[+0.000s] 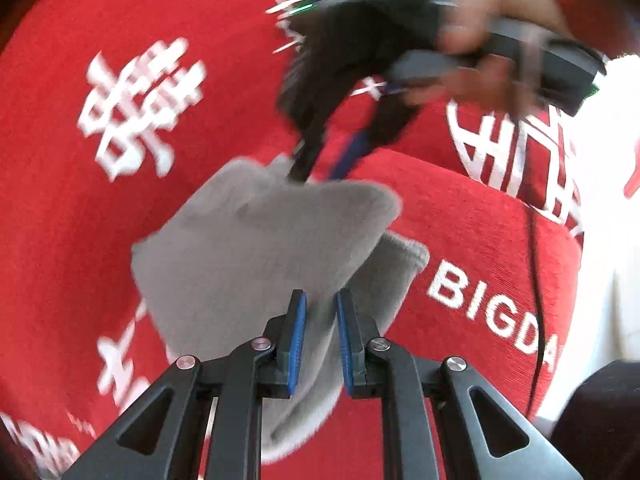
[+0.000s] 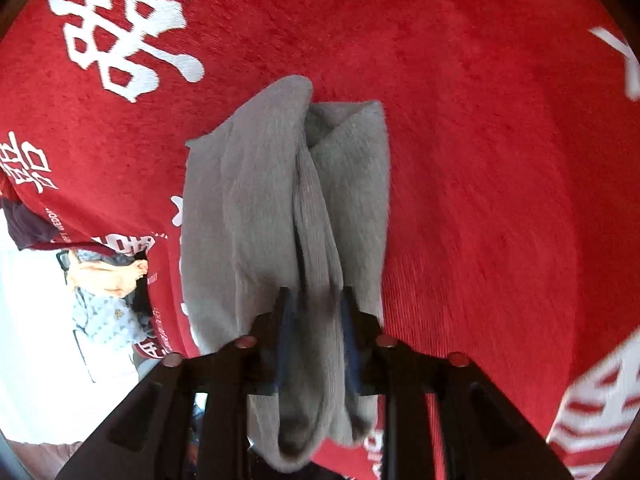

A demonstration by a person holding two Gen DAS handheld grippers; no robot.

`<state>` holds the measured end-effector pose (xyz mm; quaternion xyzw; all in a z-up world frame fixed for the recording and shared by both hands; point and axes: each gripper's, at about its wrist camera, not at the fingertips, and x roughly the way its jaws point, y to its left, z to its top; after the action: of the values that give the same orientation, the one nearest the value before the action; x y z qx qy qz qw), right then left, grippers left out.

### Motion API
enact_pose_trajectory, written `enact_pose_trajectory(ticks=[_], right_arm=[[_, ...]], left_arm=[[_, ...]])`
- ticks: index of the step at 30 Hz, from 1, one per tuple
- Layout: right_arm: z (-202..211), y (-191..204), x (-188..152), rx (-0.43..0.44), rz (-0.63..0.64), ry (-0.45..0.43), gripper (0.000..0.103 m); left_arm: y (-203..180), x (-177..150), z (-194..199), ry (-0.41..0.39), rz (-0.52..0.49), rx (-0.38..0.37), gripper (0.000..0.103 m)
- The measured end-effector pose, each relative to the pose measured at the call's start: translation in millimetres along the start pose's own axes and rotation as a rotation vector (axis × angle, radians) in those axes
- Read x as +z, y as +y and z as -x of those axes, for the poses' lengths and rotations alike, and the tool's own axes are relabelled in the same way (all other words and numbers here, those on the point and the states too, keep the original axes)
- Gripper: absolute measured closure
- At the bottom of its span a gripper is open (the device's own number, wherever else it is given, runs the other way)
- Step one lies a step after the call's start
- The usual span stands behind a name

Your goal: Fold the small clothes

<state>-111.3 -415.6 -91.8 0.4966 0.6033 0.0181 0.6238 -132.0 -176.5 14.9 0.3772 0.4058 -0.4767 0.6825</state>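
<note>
A small grey knit garment [image 1: 256, 248] lies folded over itself on the red cloth [image 1: 80, 240] with white characters. My left gripper [image 1: 320, 298] is shut on its near edge, with grey fabric pinched between the blue pads. A hand [image 1: 480, 60] holds my right gripper [image 1: 320, 172] at the garment's far edge, its fingers apart. In the right wrist view the grey garment [image 2: 248, 200] hangs in long folds, and one fold runs loosely between the spread fingers of my right gripper [image 2: 316, 294], which is open.
The red cloth [image 2: 480, 160] covers the whole work surface. Its edge drops off at the right of the left wrist view, where a black cable [image 1: 536, 280] hangs down. Patterned light-blue fabric [image 2: 100, 312] and a bright floor show beyond the cloth's edge.
</note>
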Motion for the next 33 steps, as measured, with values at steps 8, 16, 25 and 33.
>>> enact_pose_trajectory(ticks=[8, 16, 25, 33], right_arm=[[26.6, -22.0, -85.2, 0.213, -0.2, -0.084, 0.037], [-11.7, -2.3, -110.2, 0.302, -0.275, -0.105, 0.038], [-10.7, -8.6, -107.6, 0.311, -0.308, -0.158, 0.038], [-21.3, -11.9, -102.4, 0.307, -0.337, -0.159, 0.045]], left_arm=[[81.1, -63.7, -3.9, 0.223, 0.534, -0.136, 0.086], [127.1, -124.6, -27.8, 0.271, 1.178, -0.57, 0.086], [127.1, -129.9, -47.7, 0.206, 1.424, -0.69, 0.086], [142.2, -125.2, -36.5, 0.212, 1.347, -0.56, 0.086]])
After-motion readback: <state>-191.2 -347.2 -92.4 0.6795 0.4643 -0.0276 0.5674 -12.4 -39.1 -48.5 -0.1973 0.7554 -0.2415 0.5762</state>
